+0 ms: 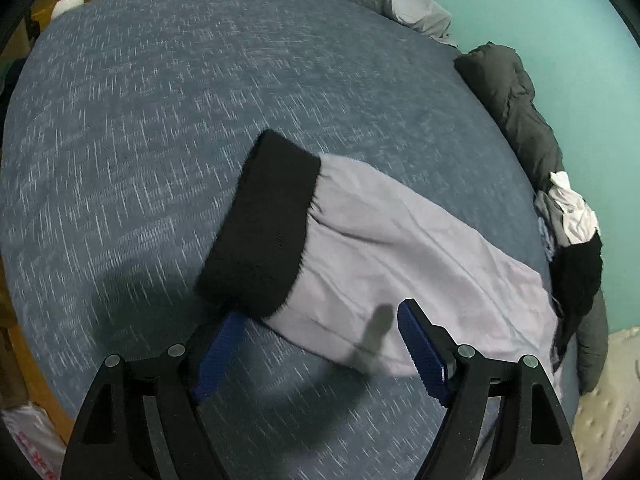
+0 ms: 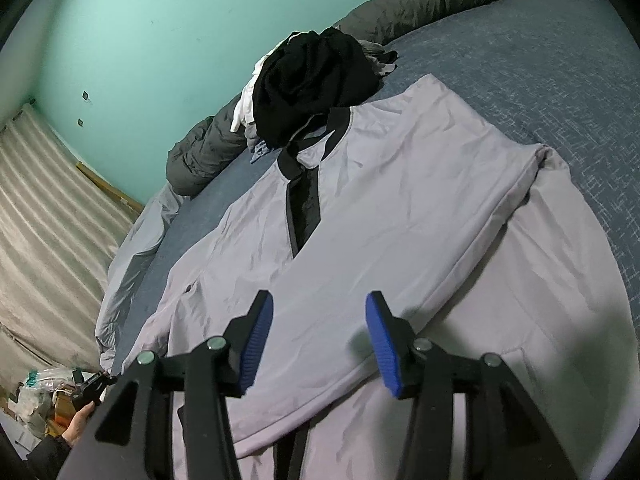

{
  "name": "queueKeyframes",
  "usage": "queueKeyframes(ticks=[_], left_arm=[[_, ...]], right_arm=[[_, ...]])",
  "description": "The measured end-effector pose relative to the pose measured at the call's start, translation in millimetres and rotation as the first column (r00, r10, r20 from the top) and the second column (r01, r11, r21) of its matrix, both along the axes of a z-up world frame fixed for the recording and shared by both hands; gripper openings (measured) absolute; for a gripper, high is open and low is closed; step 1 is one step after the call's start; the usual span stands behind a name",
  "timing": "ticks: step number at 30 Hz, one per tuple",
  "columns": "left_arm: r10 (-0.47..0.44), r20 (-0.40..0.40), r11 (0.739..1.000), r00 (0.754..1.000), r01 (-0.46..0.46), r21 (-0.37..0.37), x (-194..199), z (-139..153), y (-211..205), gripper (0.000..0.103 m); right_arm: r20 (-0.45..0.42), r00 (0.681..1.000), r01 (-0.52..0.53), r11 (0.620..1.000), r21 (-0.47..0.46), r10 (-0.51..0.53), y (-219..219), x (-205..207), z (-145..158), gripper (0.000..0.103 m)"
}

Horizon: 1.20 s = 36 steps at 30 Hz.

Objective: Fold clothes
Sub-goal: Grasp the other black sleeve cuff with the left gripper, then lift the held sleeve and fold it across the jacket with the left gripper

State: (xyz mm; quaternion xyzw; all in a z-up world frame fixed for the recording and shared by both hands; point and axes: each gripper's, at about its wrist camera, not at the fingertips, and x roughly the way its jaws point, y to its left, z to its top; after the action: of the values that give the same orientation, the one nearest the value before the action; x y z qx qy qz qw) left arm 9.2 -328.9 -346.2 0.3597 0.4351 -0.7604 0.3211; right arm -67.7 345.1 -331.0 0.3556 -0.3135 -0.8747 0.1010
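Left gripper (image 1: 320, 344): jaws spread wide, nothing pinched; blue pads (image 1: 420, 344) bare. It hangs over the cuff end of a sleeve, pointing steeply down at the bed.

Right gripper (image 2: 318, 336): jaws parted about halfway, nothing between them; it hovers low over the jacket's body near the hem.

Item: lilac-grey jacket (image 2: 400, 208), laid flat and front-up on the blue bedspread (image 1: 140, 120), black collar and placket (image 2: 304, 204) toward the far side by the wall. Body runs lengthwise away from the right gripper, hem near, collar far.

Part: sleeve (image 1: 400, 248), seen in the left wrist view, stretched out from the body. Its long axis runs diagonally, from the jacket's shoulder at the right edge of that view down-left to the black knit cuff (image 1: 260, 224). The cuff lies just ahead of the left-hand pad, which is partly under or against its lower corner; contact cannot be told for certain.

Relation governing the next move (judgement): the cuff is the left gripper's to take. It sits just beyond and slightly left of the jaw gap, so a short advance with a small leftward shift would bring it between the pads. The right gripper is well apart from it, over the torso.

Surroundings: heap of black and white clothes (image 2: 312, 80) at the collar end; dark grey duvet (image 1: 516, 108) rolled along the teal wall (image 2: 160, 20).
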Motion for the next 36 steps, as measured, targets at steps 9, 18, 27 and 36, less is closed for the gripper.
queueKeyframes(ticks=[9,18,27,36], left_arm=[[-0.067,-0.004,0.993,0.998,0.067,-0.095,-22.9,22.2,0.3,0.03],[-0.193,-0.114,0.96,0.975,0.163,-0.229,-71.7,117.0,21.1,0.024],[-0.428,-0.2,0.873,0.881,0.345,-0.346,-184.1,224.7,95.9,0.022],[-0.739,-0.22,0.665,0.637,0.635,-0.394,-317.8,261.5,277.2,0.021]], right_arm=[[0.011,1.0,-0.008,1.0,0.026,0.007,-1.8,-4.1,-2.2,0.049],[0.009,1.0,-0.007,1.0,0.014,0.007,-1.1,-3.5,-3.4,0.049],[0.003,1.0,0.01,1.0,0.009,-0.01,5.6,-1.8,-2.3,0.049],[-0.017,1.0,0.018,0.999,0.031,-0.018,19.5,4.5,1.0,0.049]])
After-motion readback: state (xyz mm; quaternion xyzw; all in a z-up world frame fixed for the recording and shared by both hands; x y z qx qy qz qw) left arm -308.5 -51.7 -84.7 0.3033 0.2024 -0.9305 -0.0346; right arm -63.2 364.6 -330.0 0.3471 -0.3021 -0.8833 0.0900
